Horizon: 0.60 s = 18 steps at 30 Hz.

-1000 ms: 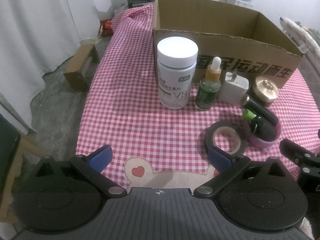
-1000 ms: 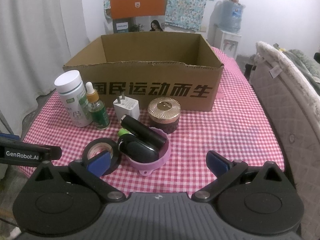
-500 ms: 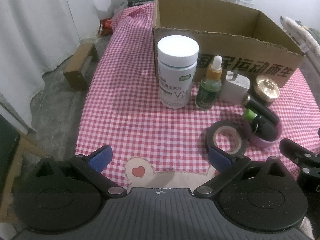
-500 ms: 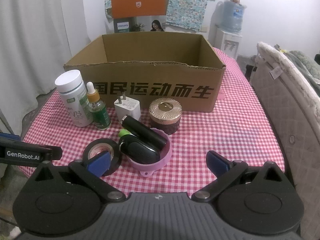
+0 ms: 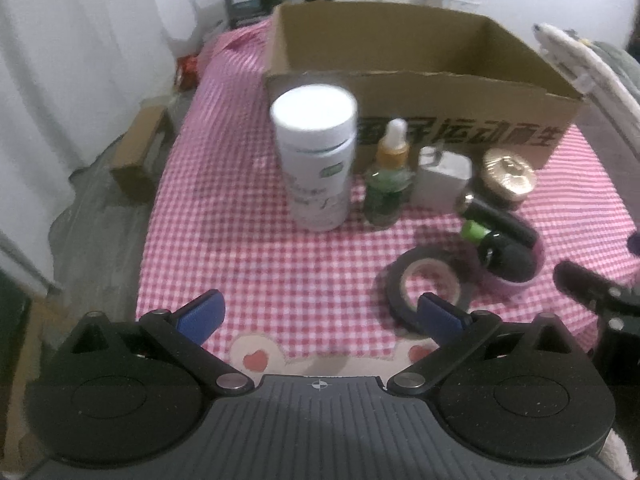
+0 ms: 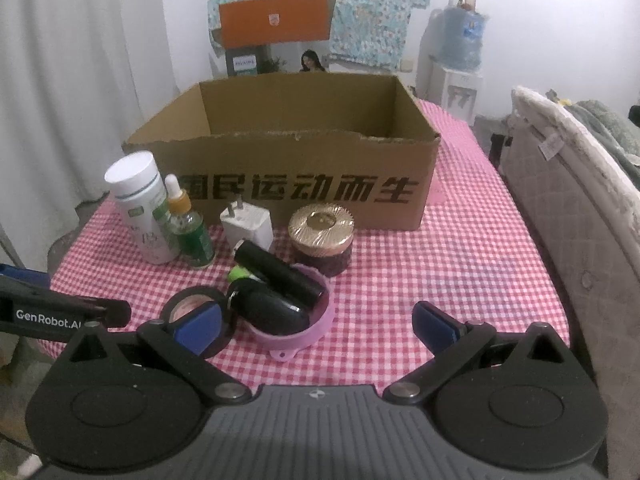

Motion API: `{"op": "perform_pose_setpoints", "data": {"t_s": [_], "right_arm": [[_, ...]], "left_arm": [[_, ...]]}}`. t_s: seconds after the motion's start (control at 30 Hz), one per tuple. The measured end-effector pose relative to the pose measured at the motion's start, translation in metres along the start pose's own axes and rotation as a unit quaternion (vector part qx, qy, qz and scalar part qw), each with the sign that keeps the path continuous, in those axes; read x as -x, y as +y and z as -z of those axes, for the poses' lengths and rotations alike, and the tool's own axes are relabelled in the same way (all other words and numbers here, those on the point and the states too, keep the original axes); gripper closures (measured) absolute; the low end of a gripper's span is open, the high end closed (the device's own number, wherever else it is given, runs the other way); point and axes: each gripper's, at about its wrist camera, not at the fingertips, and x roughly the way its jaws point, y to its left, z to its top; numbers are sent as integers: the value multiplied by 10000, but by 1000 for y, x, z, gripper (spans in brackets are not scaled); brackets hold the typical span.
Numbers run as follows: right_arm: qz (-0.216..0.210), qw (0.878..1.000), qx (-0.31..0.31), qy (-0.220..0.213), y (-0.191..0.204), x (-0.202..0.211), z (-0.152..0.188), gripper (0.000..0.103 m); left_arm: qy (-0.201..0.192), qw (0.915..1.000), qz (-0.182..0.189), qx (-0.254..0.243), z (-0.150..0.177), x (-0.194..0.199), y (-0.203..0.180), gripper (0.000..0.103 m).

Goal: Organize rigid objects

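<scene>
Both your left gripper (image 5: 318, 316) and right gripper (image 6: 314, 326) hover spread and empty before the open brown cardboard box (image 6: 288, 176), items lined along its front wall for loading.

White bottle (image 5: 315, 159), dropper bottle (image 5: 387, 181) upright before open box (image 5: 420, 80).

Pink-white checked cloth (image 6: 472, 264) covers the worktop. Behind it, on the rear wall: floral fabric (image 6: 376, 12) w/ an orange box flap (image 6: 276, 20) in front, Philips carton (image 6: 241, 62) just below the flap. Right of the fabric: water dispenser (image 6: 460, 40) w/ blue bottle on top. White curtain (image 6: 80, 80) left of the worktop; small cardboard box (image 5: 138, 160) on the floor below it. Quilted mattress edge (image 6: 576, 208) along the worktop's right side.
</scene>
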Motion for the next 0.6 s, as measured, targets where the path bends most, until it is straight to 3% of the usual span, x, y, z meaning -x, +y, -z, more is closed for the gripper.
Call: {"op": "perform_pose_setpoints", "data": {"t_s": [0.17, 0.37, 0.5, 0.6], "right_arm": [[-152, 9992, 81, -363, -17, 7, -7, 0], [-801, 9961, -235, -281, -38, 2, -16, 1], [-1011, 9944, -235, -216, -48, -2, -23, 7], [-1300, 9908, -347, -106, -55, -4, -27, 15]], "left_arm": [[-156, 9990, 218, -359, -3, 1, -14, 0], [-245, 9959, 600, -636, -5, -2, -24, 0], [-358, 9918, 1047, -641, -9, -2, -26, 0], [-326, 9901, 1147, -733, -8, -3, -30, 1]]}}
